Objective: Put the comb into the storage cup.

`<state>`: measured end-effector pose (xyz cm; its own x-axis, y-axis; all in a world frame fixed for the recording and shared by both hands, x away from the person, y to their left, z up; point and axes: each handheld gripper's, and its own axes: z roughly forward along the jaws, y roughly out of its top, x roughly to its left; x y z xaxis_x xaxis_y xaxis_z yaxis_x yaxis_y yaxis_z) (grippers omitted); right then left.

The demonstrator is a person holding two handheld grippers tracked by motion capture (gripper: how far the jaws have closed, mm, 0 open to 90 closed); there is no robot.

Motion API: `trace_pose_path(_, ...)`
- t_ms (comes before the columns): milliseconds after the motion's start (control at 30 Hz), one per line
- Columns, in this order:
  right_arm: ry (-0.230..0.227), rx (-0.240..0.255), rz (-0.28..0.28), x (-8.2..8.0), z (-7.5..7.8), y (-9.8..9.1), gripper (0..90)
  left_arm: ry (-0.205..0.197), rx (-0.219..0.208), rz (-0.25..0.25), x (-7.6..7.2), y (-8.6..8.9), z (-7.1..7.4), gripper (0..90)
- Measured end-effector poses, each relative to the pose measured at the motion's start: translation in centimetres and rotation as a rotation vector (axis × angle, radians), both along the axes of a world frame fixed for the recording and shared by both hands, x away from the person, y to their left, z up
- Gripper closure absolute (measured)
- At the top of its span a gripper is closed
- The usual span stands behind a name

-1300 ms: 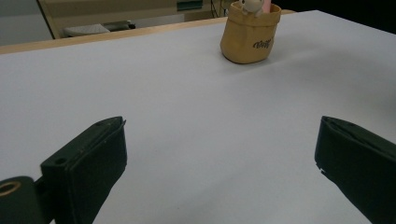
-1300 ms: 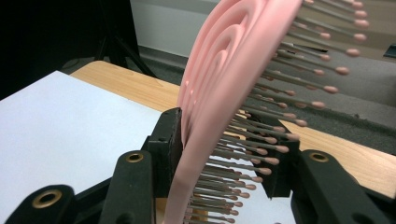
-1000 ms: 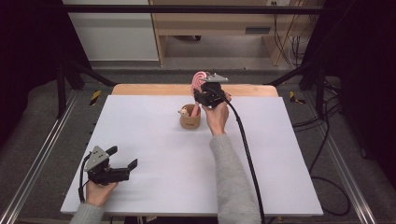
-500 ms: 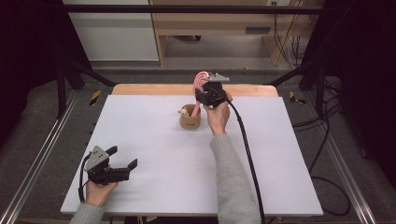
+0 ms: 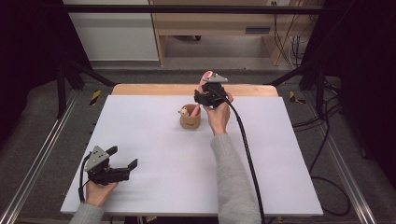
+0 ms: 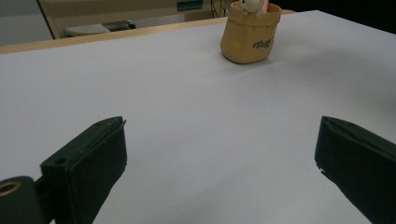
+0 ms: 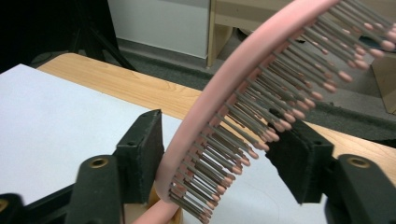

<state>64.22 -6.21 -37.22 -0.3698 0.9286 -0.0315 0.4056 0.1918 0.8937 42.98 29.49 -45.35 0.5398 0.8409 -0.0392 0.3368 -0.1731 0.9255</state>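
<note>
Hairbrush stands in a tan pot on the white table, right tool just loosened around it.

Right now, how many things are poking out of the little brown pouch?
2. A pink hairbrush stands in the small tan fabric pouch, at its right side, between the right gripper's jaws. A small pale toy peeks out at its left. More may be hidden inside.

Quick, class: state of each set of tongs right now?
Left tongs: open, holding nothing.
Right tongs: jaws have just been opening; the pink hairbrush stands between them, resting against one pad, no longer clamped.
</note>
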Motion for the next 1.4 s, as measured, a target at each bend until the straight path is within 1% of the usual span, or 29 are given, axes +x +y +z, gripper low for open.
trace_pose_path(133, -0.015, -0.024, -0.03, -0.2, 0.1, 0.3, 27.0, 0.0, 0.0, 0.0, 0.0, 0.0, 0.0, 2.4)
trace_pose_path(300, 0.002, -0.007, -0.03, -0.2, 0.2, 0.2, 20.3, 0.001, 0.0, 0.0, 0.0, 0.0, 0.0, 2.4)
trace_pose_path(367, 0.011, -0.004, -0.019, -0.2, 0.2, 0.1, 17.0, 0.001, -0.001, 0.001, 0.0, 0.0, 0.0, 2.4)
trace_pose_path(433, 0.017, -0.021, -0.015, -0.2, 0.2, 0.2, 13.9, 0.001, -0.001, 0.001, 0.0, 0.0, 0.0, 2.4)
trace_pose_path(567, 0.024, -0.031, -0.001, -0.4, 0.3, 0.1, 8.0, 0.003, -0.001, 0.003, 0.0, 0.0, 0.0, 2.4)
trace_pose_path(633, 0.031, -0.043, -0.006, -0.5, 0.4, 0.1, 5.7, 0.003, -0.002, 0.005, 0.0, 0.0, 0.0, 2.4)
trace_pose_path(767, 0.039, -0.061, 0.015, -0.9, 0.6, 0.1, 2.0, 0.005, 0.0, 0.004, 0.0, 0.0, 0.0, 2.4)
trace_pose_path(833, 0.014, -0.043, 0.03, -1.4, 0.5, -0.1, 2.0, 0.005, 0.003, 0.005, 0.0, 0.0, 0.0, 2.4)
trace_pose_path(900, 0.005, -0.016, 0.044, -1.7, 0.4, -0.4, 0.4, 0.004, 0.0, 0.006, 0.0, 0.0, 0.0, 2.4)
trace_pose_path(933, 0.01, -0.013, 0.054, -1.9, 0.4, -0.5, 0.2, 0.004, 0.0, 0.005, 0.0, 0.0, 0.0, 2.4)
trace_pose_path(1000, 0.001, -0.007, 0.058, -2.2, 0.5, -0.7, 0.6, 0.005, 0.002, 0.006, 0.0, 0.0, 0.0, 2.4)
trace_pose_path(1267, -0.013, 0.057, 0.119, -3.6, 1.1, -1.3, 0.5, 0.005, 0.001, 0.006, 0.0, -0.1, 0.0, 2.3)
trace_pose_path(1333, -0.014, 0.063, 0.135, -4.0, 1.3, -1.5, 0.5, 0.005, 0.003, 0.004, 0.0, -0.1, 0.0, 2.4)
trace_pose_path(1400, -0.024, 0.071, 0.146, -4.4, 1.4, -1.7, 0.6, 0.005, 0.004, 0.003, 0.0, -0.1, 0.0, 2.4)
